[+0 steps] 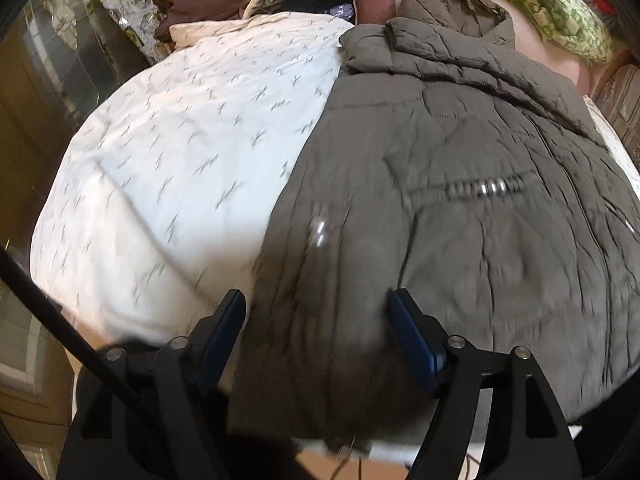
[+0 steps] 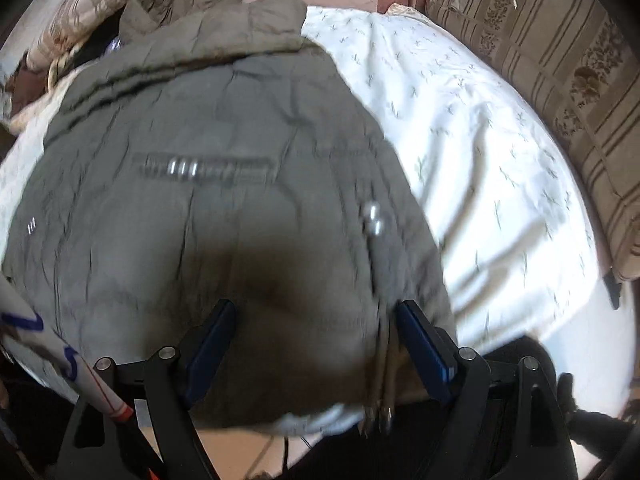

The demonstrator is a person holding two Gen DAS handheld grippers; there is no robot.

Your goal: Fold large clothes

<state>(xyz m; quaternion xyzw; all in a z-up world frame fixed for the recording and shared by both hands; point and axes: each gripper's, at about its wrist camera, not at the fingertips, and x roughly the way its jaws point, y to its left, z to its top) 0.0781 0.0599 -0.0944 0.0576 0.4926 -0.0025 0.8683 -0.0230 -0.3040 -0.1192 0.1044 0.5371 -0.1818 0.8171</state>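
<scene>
Jacket (image 1: 460,208) (olive, quilted) lies under both spread tongs.

Motion blur is smearing the olive jacket (image 1: 460,208) near its hem. The left wrist view's right edge is cutting off its far side; the pocket zipper (image 2: 188,169) is showing only as streaks

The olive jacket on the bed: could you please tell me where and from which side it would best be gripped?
Probably at the olive jacket's near hem, one hand-held gripper per corner, coming from the near edge of the bed. It lies flat and spread out, collar at the far end, and the hem hangs slightly over the edge, giving the fingers a free fabric edge to pinch.
</scene>
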